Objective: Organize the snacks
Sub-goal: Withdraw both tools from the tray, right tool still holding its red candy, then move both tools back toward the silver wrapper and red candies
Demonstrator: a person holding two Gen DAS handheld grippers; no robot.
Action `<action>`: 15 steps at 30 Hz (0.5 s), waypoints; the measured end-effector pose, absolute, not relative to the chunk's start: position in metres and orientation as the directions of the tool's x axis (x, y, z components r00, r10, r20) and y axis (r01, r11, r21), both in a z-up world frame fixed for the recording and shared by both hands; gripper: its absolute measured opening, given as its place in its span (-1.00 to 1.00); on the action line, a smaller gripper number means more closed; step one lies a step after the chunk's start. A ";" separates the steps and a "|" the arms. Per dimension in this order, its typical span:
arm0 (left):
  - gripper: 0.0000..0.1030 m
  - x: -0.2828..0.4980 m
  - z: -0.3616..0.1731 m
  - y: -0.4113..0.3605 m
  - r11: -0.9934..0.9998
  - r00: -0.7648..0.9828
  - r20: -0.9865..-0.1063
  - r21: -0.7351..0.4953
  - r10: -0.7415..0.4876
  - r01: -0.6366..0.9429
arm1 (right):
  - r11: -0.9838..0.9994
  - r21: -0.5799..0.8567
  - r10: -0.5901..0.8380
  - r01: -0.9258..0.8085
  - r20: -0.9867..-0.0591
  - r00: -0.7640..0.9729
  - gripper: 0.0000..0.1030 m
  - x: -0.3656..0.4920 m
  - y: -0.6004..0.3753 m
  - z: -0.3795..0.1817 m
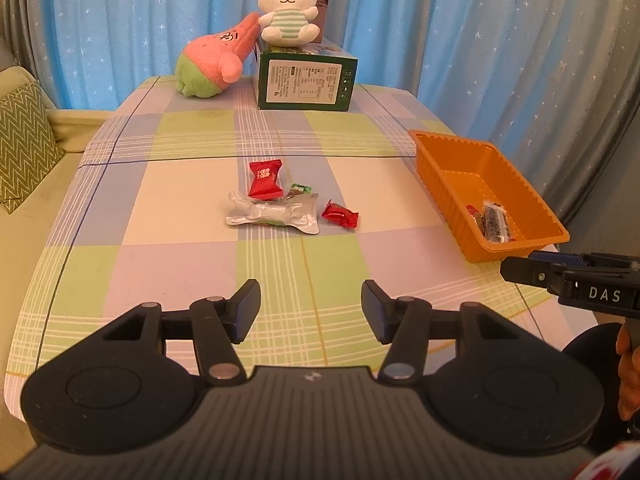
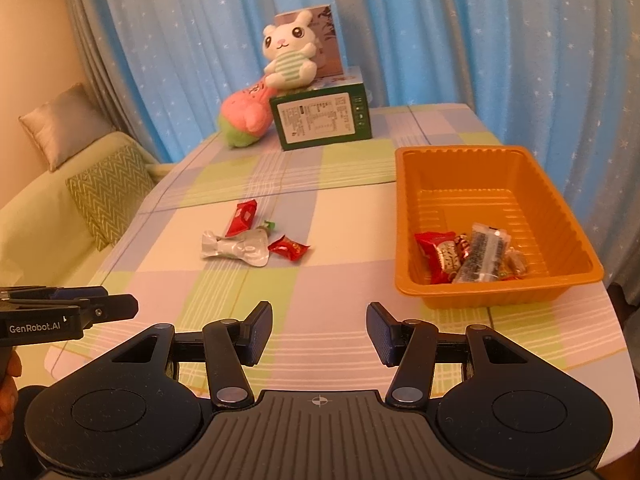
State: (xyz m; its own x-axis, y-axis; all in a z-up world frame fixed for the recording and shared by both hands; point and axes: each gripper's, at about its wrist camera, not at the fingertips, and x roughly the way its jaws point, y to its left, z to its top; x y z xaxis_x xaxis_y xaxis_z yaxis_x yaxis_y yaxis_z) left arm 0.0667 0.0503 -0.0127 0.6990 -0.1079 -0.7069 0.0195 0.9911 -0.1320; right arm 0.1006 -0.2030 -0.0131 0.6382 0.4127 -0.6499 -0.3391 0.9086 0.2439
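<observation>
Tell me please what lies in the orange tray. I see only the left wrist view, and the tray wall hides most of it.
Observer: The right wrist view looks down into the tray: a red packet, a dark bar in clear wrap and some small candies, all at its near end.
Operator: Is the right gripper open? I see it only from the side.
Observer: Yes. The right gripper has its jaws wide apart, with nothing between them.
Operator: Is there room in the far part of the tray?
Observer: Yes. Its far half shows only the bare ribbed floor.
</observation>
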 end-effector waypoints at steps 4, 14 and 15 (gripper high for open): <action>0.01 0.072 -0.018 0.053 0.992 0.691 -0.715 -0.119 -0.107 0.030 | 0.907 0.237 0.414 -0.349 -0.655 0.631 0.02 0.108 -0.197 -0.018; 0.01 0.092 -0.036 0.061 0.993 0.663 -0.740 -0.079 -0.116 0.085 | 0.886 0.211 0.440 -0.412 -0.660 0.608 0.02 0.127 -0.177 -0.037; 0.01 0.095 -0.038 0.062 0.993 0.658 -0.744 -0.073 -0.113 0.088 | 0.883 0.210 0.445 -0.420 -0.659 0.606 0.02 0.130 -0.175 -0.039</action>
State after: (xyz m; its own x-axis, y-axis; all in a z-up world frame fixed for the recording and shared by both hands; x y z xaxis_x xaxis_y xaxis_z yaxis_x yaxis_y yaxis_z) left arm 0.0947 0.0623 -0.0383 0.6584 -0.1126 -0.7442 0.0875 0.9935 -0.0728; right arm 0.1298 -0.1745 -0.0388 0.6063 0.4450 -0.6591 -0.4199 0.8830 0.2098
